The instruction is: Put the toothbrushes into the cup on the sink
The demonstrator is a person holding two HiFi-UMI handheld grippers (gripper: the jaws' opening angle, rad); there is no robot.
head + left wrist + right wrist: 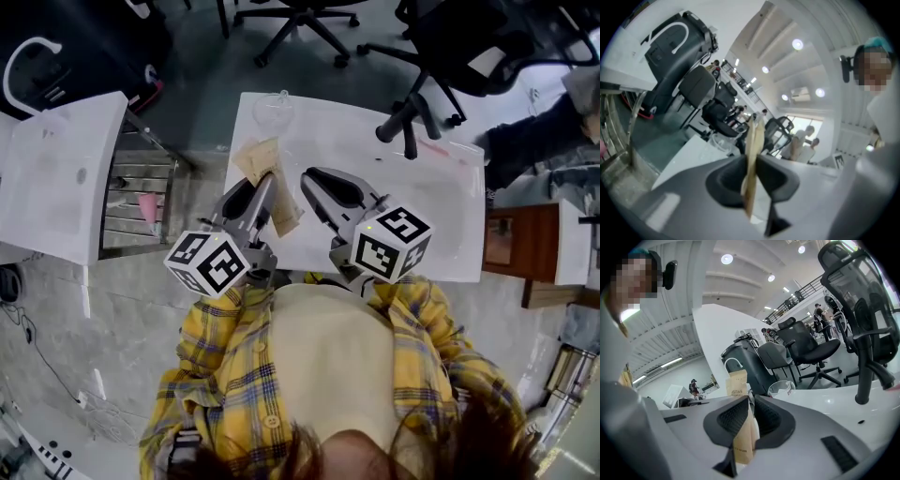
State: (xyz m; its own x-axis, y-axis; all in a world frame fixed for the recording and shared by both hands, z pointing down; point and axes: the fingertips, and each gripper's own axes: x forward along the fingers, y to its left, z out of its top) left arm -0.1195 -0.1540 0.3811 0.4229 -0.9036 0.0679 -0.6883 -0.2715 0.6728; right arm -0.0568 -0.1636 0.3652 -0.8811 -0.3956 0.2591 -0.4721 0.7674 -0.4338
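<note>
The toothbrush packet (736,384) is a flat, long sleeve of tan paper with dark print on its face. It is held up in the air above the near part of the counter (441,216), between the two grippers. The fingers of the right gripper (749,401) are closed on its lower part, and their dark ribbed pads are pressed against the paper. The fingers of the left gripper (751,161) are also clamped on tan paper, which is seen there only edge-on, as a thin strip standing upright. Whether both hold one packet or two cannot be told.

The cup (273,111) is made of clear plastic and is round. It stands at the far left corner of the counter, well apart from the packet. The counter is white, smooth and glossy.

The printed face of the packet is shown only in the right gripper view, and the thin edge only in the left gripper view. The place of the cup on the counter is given best by the head view, where a metal wire rack (136,202) and a yellow plaid shirt (225,375) are also seen. Black office chairs (806,345) are visible beyond the counter.
</note>
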